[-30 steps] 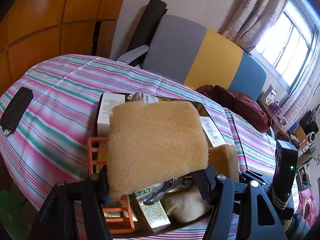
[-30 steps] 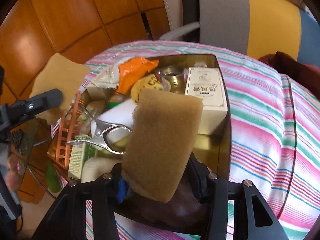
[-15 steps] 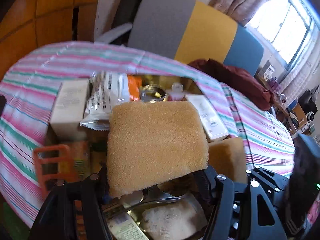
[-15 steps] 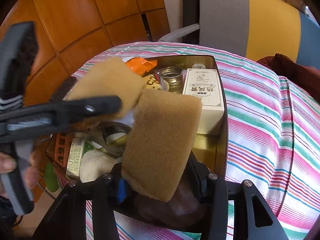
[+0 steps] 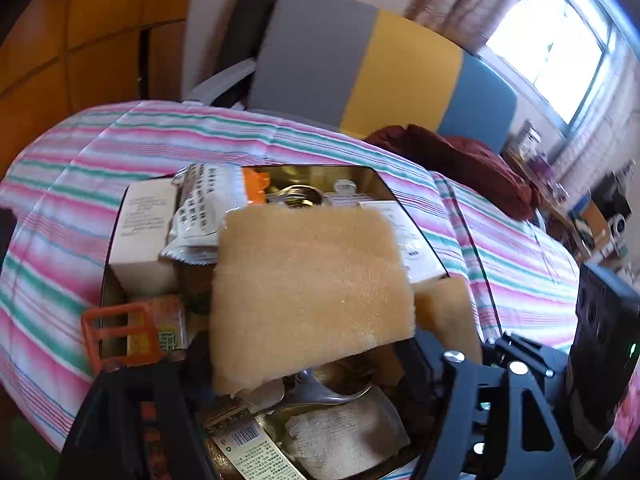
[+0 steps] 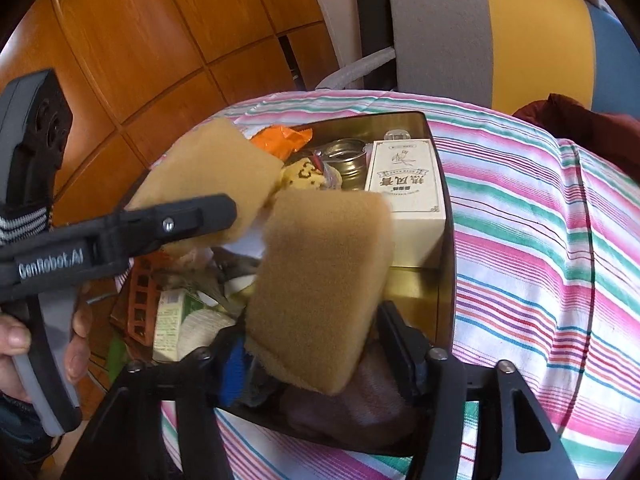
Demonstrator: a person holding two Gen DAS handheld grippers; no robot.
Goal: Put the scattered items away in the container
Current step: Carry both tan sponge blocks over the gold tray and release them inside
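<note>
While both grippers hover over the tin (image 6: 447,240), each clamps 1 sponge (image 5: 312,292) (image 6: 320,296), long axes pointing away.

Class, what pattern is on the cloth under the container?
Pink, green and white stripes on the cloth, clearest in the right wrist view.

tan sponges (image 5: 312,292), pink-green striped cloth (image 5: 120,148)
</note>
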